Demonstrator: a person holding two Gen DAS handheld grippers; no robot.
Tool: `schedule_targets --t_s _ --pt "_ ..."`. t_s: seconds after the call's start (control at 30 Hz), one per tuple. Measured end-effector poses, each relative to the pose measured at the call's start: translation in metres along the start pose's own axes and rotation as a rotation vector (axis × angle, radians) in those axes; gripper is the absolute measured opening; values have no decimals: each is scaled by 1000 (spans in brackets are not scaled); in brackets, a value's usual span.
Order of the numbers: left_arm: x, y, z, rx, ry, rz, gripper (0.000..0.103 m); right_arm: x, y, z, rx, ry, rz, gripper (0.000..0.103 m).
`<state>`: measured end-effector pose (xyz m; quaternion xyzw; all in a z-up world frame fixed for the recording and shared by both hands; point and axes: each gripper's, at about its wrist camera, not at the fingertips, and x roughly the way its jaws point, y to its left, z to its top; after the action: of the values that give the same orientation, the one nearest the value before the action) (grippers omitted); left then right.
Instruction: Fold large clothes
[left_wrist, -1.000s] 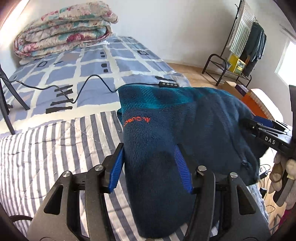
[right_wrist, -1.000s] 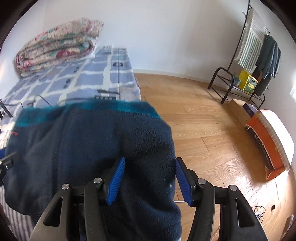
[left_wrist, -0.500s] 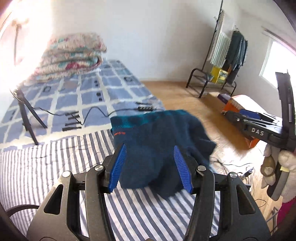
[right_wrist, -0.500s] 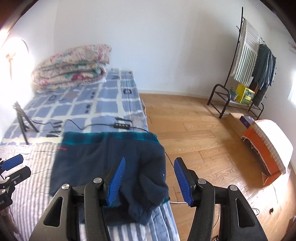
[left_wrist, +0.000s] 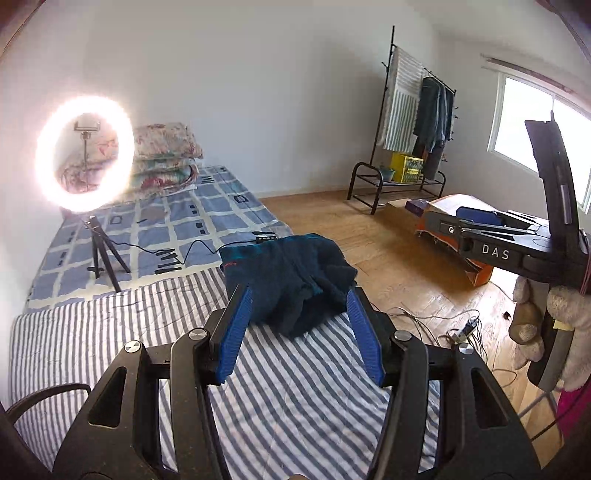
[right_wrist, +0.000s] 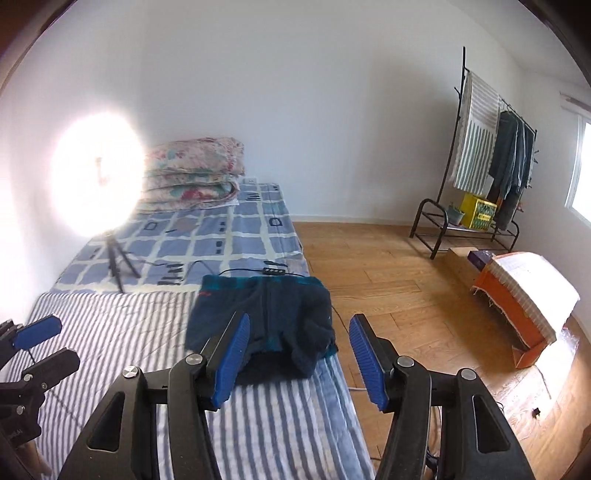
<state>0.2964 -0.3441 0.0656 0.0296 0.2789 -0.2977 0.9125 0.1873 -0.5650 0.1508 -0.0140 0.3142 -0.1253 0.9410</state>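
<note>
My left gripper (left_wrist: 299, 325) and right gripper (right_wrist: 297, 352) hover with fingers apart and empty, the right's just widening, above the folded fleece (right_wrist: 266, 317) at the bed's (right_wrist: 110, 332) floor-side edge.

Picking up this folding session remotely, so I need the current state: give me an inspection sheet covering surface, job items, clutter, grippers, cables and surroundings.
Surface: striped sheet on the near part of the bed, checked blue cover beyond it.
Job's things: dark blue fleece garment lies folded on the striped sheet at the bed's floor-side edge.
Clutter: ring light on tripod; folded floral quilt at the far end.
Grippers: left gripper and right gripper both open, holding nothing, above the bed.
Cables: black cable with inline control beside the garment; more wires on the floor.
Surroundings: wooden floor, clothes rack, window.
</note>
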Motion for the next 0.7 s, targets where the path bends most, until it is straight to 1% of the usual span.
schedule_targets --t_s 0.1,0.3,0.4,0.5,0.6,0.7 --pt "-39 -6 -20 7 1 4 57 -34 9 -20 -9 -7 4 63" --pt "-95 -14 -55 17 -11 19 57 -72 27 -61 -17 -13 28 64" --pt "-122 -21 -74 47 -29 45 57 -92 35 -82 -13 -35 31 68" --pt "-139 -22 -91 59 -32 63 57 -109 43 -101 3 -65 35 71" --pt "-149 -20 -106 38 -19 62 57 -118 49 -117 20 -91 27 76" --pt "-157 -20 -119 30 -20 57 57 -121 50 -128 60 -112 44 79"
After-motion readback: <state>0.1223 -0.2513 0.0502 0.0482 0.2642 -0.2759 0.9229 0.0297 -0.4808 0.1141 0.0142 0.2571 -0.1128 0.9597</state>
